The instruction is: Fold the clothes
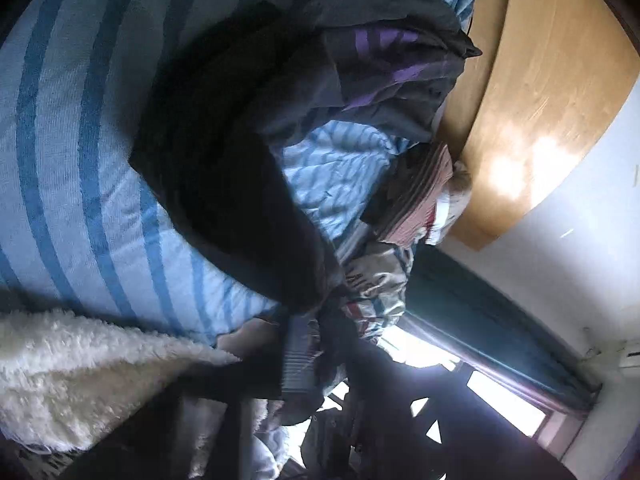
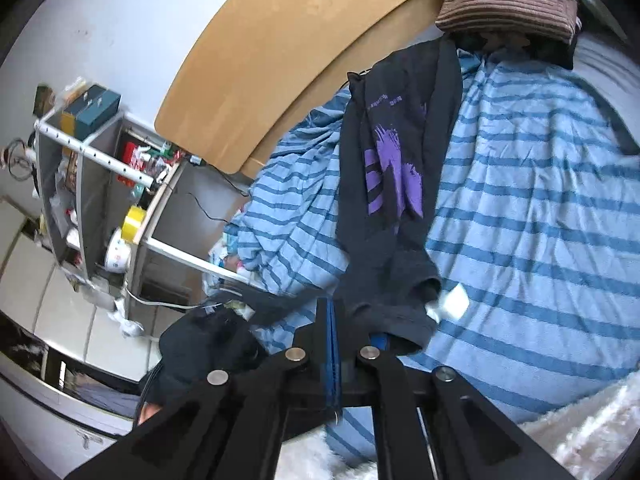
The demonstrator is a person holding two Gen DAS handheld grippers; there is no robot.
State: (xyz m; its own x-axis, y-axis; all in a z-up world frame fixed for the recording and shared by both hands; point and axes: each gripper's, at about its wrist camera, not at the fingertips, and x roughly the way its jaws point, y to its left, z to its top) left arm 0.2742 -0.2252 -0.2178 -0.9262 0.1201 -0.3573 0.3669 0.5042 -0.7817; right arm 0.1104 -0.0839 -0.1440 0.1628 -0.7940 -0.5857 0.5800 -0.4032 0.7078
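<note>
A black T-shirt (image 2: 400, 168) with a purple print stretches lengthwise over the blue striped bed sheet (image 2: 540, 200). Its near hem bunches between the fingers of my right gripper (image 2: 354, 320), which is shut on the cloth; a blue pad shows on the left finger. In the left wrist view the same black T-shirt (image 1: 240, 160) hangs in a dark fold that narrows down into my left gripper (image 1: 320, 320). That gripper is dark and blurred, and looks shut on the shirt's edge.
A folded brown striped garment (image 2: 508, 4) lies by the wooden headboard (image 2: 280, 60). A white fluffy blanket (image 1: 80, 372) covers the near side of the bed. A cluttered shelf rack (image 2: 92, 184) stands beside the bed. A gloved hand (image 2: 208, 344) is at lower left.
</note>
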